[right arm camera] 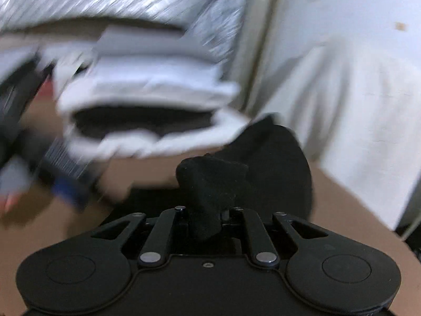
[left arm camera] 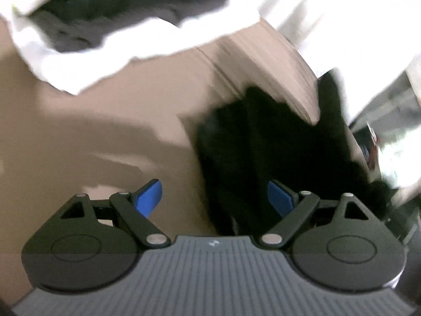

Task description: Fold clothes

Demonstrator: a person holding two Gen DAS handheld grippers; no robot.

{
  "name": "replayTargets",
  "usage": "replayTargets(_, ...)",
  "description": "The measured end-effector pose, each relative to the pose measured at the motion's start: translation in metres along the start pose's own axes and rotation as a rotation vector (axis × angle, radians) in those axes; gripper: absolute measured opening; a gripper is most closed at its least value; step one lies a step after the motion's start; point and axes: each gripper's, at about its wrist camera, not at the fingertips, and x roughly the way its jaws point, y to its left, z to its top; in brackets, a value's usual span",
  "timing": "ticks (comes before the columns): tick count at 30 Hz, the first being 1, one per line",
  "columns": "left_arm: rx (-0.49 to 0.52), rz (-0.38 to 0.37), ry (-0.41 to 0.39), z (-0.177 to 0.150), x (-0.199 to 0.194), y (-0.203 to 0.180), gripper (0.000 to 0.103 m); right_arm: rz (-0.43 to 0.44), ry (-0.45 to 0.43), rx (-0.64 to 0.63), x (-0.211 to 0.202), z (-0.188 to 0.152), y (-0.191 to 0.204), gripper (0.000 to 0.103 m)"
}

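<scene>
A black garment (left arm camera: 252, 142) lies on the tan table (left arm camera: 92, 121), seen blurred in the left wrist view. My left gripper (left arm camera: 214, 197) is open, its blue pads (left arm camera: 148, 197) wide apart, with the garment's edge between and ahead of them. My right gripper (right arm camera: 208, 210) is shut on a bunched fold of the same black garment (right arm camera: 210, 181), which hides its fingertips. The rest of the cloth (right arm camera: 279, 158) trails ahead to the right. The other gripper (right arm camera: 65, 168) shows blurred at the left of the right wrist view.
A white basket or bag with dark clothes inside (left arm camera: 110, 18) stands at the back of the table; it also shows in the right wrist view (right arm camera: 147, 97). A silvery wall covering (right arm camera: 131, 0) and white cloth (right arm camera: 355, 100) are behind. The table edge (left arm camera: 297, 84) runs at right.
</scene>
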Motion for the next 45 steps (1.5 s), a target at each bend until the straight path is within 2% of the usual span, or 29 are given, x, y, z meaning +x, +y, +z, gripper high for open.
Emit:
replayTargets(2, -0.015, -0.009, -0.019, 0.006, 0.004, -0.001, 0.088, 0.023, 0.078, -0.037, 0.027, -0.014, 0.025, 0.013)
replayTargets(4, -0.02, -0.015, -0.009, 0.009, 0.008, -0.003, 0.088, 0.001, 0.112, -0.056, 0.041, -0.027, 0.037, 0.013)
replayTargets(6, -0.022, -0.011, 0.003, 0.008, 0.011, -0.004, 0.088, -0.017, 0.089, -0.055, 0.038, -0.029, 0.037, 0.013)
replayTargets(9, -0.023, -0.004, 0.008, 0.007, 0.008, -0.005, 0.088, -0.002, 0.041, 0.031, 0.025, -0.021, 0.017, 0.013)
replayTargets(13, -0.085, -0.071, -0.075, 0.008, -0.003, -0.003, 0.088, 0.019, -0.034, 0.12, 0.003, -0.019, -0.001, 0.016)
replayTargets(16, -0.109, -0.118, -0.114, 0.011, -0.007, -0.004, 0.088, 0.048, 0.015, 0.093, 0.012, -0.03, 0.009, 0.017)
replayTargets(18, -0.094, -0.112, -0.112, 0.011, -0.007, -0.006, 0.088, 0.041, 0.022, 0.043, 0.014, -0.035, 0.026, 0.022)
replayTargets(21, -0.065, -0.066, -0.103, 0.009, -0.006, -0.01, 0.088, 0.066, 0.009, 0.054, 0.005, -0.036, 0.04, 0.028)
replayTargets(23, -0.055, -0.045, -0.133, 0.009, -0.008, -0.012, 0.088, 0.113, -0.012, 0.059, -0.002, -0.034, 0.044, 0.03)
replayTargets(26, 0.009, -0.038, -0.175, 0.01, -0.014, -0.02, 0.088, 0.111, -0.011, -0.004, 0.0, -0.029, 0.056, 0.03)
replayTargets(28, 0.05, -0.056, -0.16, 0.008, -0.013, -0.025, 0.088, 0.16, 0.001, 0.002, -0.008, -0.034, 0.06, 0.03)
replayTargets(31, 0.101, -0.098, -0.071, 0.003, 0.001, -0.034, 0.088, 0.263, 0.008, 0.036, -0.015, -0.037, 0.054, 0.033)
replayTargets(33, 0.16, -0.06, -0.025, 0.0, 0.014, -0.043, 0.088, 0.346, 0.002, 0.021, -0.02, -0.039, 0.056, 0.037)
replayTargets(34, 0.192, -0.002, -0.02, -0.002, 0.02, -0.047, 0.088, 0.374, -0.005, 0.009, -0.024, -0.039, 0.057, 0.036)
replayTargets(36, 0.283, 0.187, -0.049, -0.007, 0.032, -0.056, 0.087, 0.38, -0.025, -0.007, -0.035, -0.036, 0.055, 0.036)
replayTargets(38, 0.391, 0.364, -0.056, -0.013, 0.045, -0.062, 0.088, 0.36, -0.037, 0.059, -0.042, -0.036, 0.038, 0.04)
replayTargets(39, 0.405, 0.426, -0.058, -0.014, 0.048, -0.062, 0.088, 0.344, -0.041, 0.11, -0.045, -0.037, 0.025, 0.046)
replayTargets(40, 0.401, 0.465, -0.063, -0.014, 0.048, -0.061, 0.088, 0.328, -0.045, 0.16, -0.048, -0.037, 0.013, 0.047)
replayTargets(41, 0.378, 0.455, -0.081, -0.011, 0.043, -0.059, 0.087, 0.312, -0.049, 0.211, -0.051, -0.038, 0.001, 0.048)
replayTargets(45, 0.276, 0.242, -0.203, -0.001, 0.003, -0.054, 0.088, 0.225, -0.015, 0.414, -0.059, -0.056, -0.055, 0.052)
